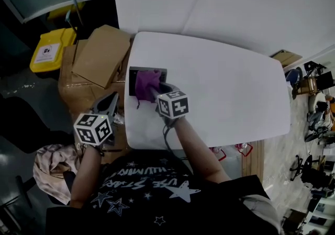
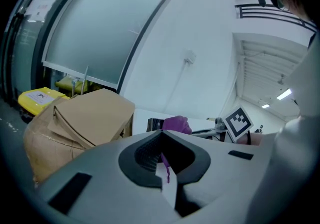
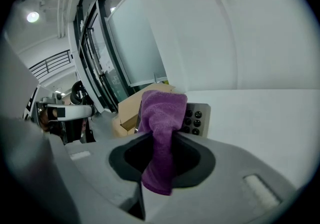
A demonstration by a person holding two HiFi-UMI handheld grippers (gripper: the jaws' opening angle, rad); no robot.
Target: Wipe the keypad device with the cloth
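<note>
The keypad (image 1: 133,73) lies at the edge of the table (image 1: 235,87), so I think a hard wipe could push it off. The right tongs (image 3: 160,140) are closed tight on the cloth (image 3: 161,111), which rests on the keypad. The left tongs (image 2: 162,143) are closed and empty, beside the table.

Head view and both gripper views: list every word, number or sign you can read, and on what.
Shirt: white print, perhaps "USE STAR", too warped to be sure.
Yellow bin label: too small to read.
Keypad device keys: unreadable.
Marker cube on each gripper: pattern only, no words.
</note>
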